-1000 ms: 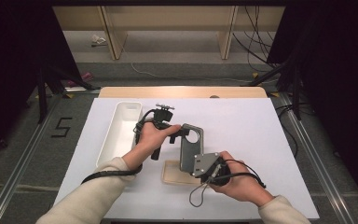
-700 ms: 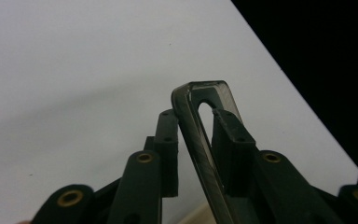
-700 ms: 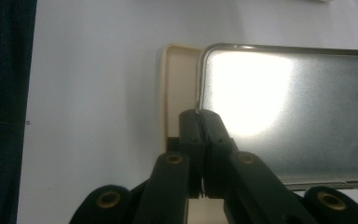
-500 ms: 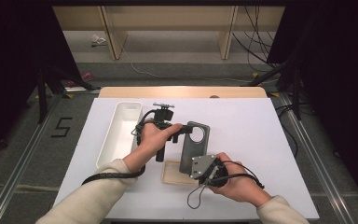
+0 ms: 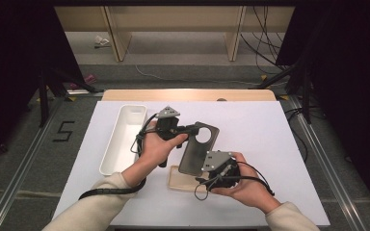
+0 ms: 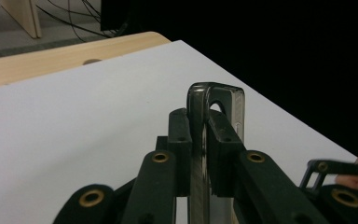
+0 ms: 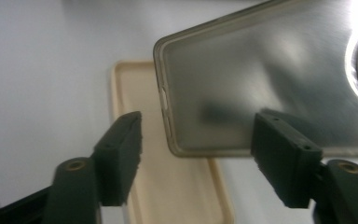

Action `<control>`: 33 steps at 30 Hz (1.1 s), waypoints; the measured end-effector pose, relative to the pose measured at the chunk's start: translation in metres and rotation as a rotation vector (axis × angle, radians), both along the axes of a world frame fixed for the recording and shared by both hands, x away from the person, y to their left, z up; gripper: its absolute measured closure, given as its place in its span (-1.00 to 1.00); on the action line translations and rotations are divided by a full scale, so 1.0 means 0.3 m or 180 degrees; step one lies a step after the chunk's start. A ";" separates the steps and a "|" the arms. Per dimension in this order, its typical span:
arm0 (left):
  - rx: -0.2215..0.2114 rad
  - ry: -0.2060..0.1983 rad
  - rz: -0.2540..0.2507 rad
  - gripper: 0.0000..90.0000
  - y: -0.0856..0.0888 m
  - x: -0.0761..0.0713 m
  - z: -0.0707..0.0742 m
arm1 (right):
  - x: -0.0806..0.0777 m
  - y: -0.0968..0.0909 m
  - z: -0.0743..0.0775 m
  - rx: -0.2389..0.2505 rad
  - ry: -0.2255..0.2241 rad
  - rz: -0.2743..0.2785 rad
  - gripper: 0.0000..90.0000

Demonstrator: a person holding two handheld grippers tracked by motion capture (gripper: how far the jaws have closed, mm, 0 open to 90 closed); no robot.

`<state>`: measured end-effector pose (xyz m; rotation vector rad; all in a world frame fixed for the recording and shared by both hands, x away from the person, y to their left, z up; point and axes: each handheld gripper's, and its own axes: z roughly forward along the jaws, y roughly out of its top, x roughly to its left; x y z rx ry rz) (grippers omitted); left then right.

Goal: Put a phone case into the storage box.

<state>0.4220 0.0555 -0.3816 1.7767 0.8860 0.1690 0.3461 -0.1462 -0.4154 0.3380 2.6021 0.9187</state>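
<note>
While the left gripper (image 5: pixel 191 128) clamps the smoky grey translucent phone case w/ round camera cutout (image 5: pixel 198 149) at its top edge, the case hangs tilted above the white table (image 5: pixel 270 144), lifted off it. Left gripper view: both jaws pressed flat on the case's (image 6: pixel 200 154) thin edge, no gap. Right gripper (image 7: pixel 196 154) has just been opening, jaws now wide, nothing pinched; the case's (image 7: pixel 261 84) lower corner sits just past the pads, not touched. Beige flat rectangular phone case (image 5: pixel 183 179) lies on table under the grey one, seen between right jaws too (image 7: pixel 168 186). White oblong plastic tray (image 5: pixel 107 159) sits left of the hands, nr left forearm.
</note>
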 end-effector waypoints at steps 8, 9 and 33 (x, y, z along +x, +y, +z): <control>-0.0115 -0.0161 0.0101 0.80 0.068 -0.020 -0.005 | 0.006 -0.028 0.007 0.0286 -0.0018 -0.0196 -0.54; -0.0122 -0.0190 0.0111 0.80 0.078 -0.024 -0.003 | 0.009 -0.037 0.009 0.0356 -0.0029 -0.0238 -0.56; -0.0161 -0.0631 0.0168 0.80 0.207 -0.073 0.035 | 0.037 -0.147 0.003 0.0842 0.0075 -0.0805 -0.63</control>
